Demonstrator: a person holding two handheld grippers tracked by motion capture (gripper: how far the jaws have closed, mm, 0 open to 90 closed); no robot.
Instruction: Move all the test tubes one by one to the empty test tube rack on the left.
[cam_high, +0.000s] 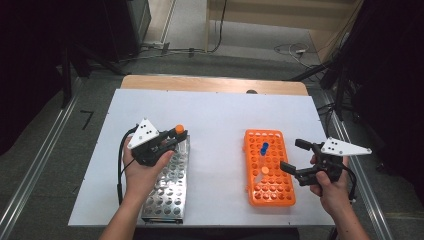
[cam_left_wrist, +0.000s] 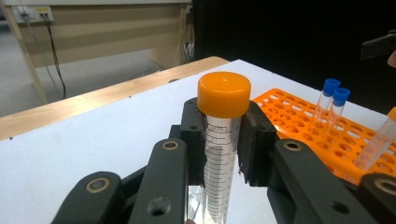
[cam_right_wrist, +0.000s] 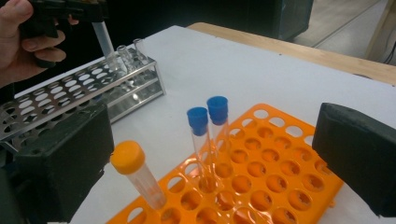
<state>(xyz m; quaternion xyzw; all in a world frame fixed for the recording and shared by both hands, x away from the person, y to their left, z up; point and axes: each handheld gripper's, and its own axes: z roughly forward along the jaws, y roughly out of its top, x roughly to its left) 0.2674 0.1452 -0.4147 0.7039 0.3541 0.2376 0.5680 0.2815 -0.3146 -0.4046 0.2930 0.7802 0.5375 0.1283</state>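
- Left gripper (cam_high: 172, 140): its jaws are clenched on the tube (cam_left_wrist: 223, 154), just under the orange cap (cam_left_wrist: 223, 94). It holds the tube upright over the far end of the steel rack (cam_high: 167, 192), which lies well left of the orange rack (cam_high: 268, 167).
- Tube: clear graduated plastic with nothing seen inside, so I judge it light and stiff. The smooth wall is likely slippery, and the cap's rim above the pads should stop it sliding down.
- Hold: the grip near the top leaves the long lower part free to enter a hole. A tilt would catch the tip on the steel rim, so it wants to stay plumb.
- Steel rack: two empty glass-like tubes (cam_right_wrist: 130, 53) stand at its far end, close to the held tube's tip; a knock could chip them.
- Orange rack: two blue-capped tubes (cam_right_wrist: 208, 135) stand near its middle, and one orange-capped tube (cam_right_wrist: 135, 175) leans beside them.
- Right gripper (cam_high: 299, 157): its jaws are spread wide with nothing between them, just right of the orange rack.
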